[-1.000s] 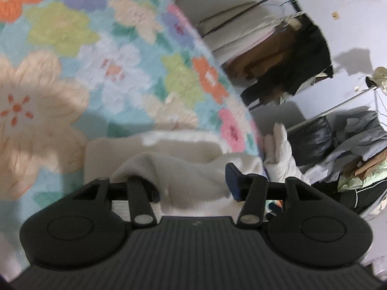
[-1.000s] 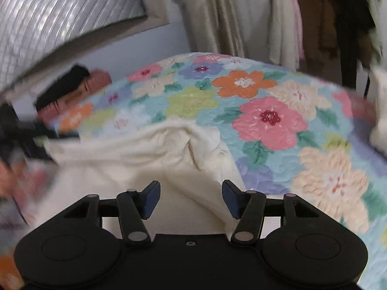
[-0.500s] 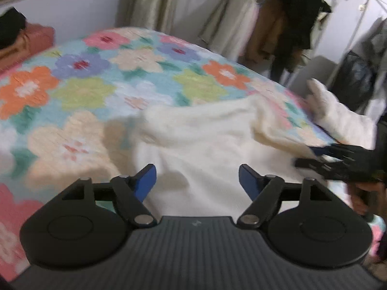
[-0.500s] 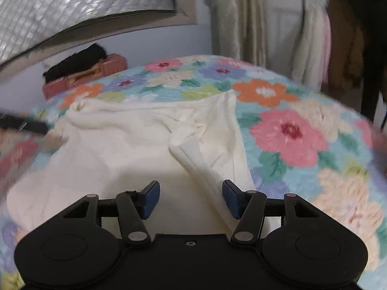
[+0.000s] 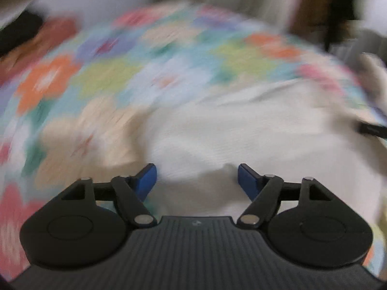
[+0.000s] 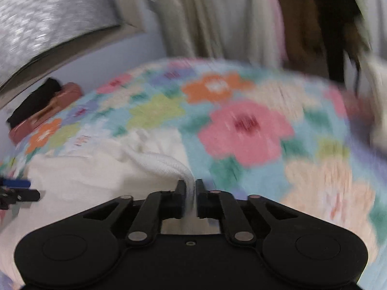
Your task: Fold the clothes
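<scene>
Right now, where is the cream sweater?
The cream sweater lies on the floral quilt, lower left in the right wrist view; the right claw pinches its folded edge.

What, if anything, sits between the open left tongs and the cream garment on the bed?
Nothing visible does. The left tongs are open right over the cream garment, with only its fabric between the blue pads. The right tongs are already shut on a fold of it. The floral quilt beside it shows no obstacle, though blurred.
</scene>
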Tool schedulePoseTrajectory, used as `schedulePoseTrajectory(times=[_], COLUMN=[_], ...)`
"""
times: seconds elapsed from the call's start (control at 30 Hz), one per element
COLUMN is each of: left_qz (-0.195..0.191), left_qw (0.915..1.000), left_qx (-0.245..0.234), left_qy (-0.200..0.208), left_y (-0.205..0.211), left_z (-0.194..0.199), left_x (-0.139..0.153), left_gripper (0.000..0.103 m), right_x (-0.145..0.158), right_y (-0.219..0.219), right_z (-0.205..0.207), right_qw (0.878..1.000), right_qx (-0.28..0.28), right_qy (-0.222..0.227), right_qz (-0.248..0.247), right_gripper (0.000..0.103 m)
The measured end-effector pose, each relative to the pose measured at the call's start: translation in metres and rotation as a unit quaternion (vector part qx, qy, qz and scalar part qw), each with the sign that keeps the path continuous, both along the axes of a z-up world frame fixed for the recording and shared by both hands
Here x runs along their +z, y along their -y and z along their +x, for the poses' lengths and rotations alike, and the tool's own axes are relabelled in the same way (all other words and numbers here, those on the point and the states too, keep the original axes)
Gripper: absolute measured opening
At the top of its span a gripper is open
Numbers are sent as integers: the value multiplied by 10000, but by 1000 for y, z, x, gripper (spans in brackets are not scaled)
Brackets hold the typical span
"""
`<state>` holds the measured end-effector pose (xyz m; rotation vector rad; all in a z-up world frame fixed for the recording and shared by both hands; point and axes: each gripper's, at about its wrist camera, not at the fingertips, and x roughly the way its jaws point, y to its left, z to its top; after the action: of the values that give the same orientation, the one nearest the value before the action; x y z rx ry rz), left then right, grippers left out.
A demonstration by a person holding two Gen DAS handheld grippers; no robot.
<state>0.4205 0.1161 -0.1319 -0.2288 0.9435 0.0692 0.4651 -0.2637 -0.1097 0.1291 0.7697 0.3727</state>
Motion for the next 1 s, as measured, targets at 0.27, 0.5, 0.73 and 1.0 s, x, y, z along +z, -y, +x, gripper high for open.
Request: schedulePoseTrajectory(times=[0.27,0.5,0.73,1.0], left_qz=[-409,-402,216,436], left_qw=[9986,9916,9905,9956], left_qx=[106,-593,-1215,-593], left_qy=[315,1074,600,588], left_y=[-16,-4,19,16], left_z=[-22,-33,12,19], left_x=[4,25,16,10], left_gripper=[70,50,50,47], right_x=[15,37,14,12], right_y=[12,-34,-97,-64], right_z=[-9,-26,27,56], right_qw=[9955,9818,9856,9971], right_qx=[166,1659,1650,326], right_qy=[248,507,-327,-606], right_qz=[904,768,-195,318], right_gripper=[42,46,47,46])
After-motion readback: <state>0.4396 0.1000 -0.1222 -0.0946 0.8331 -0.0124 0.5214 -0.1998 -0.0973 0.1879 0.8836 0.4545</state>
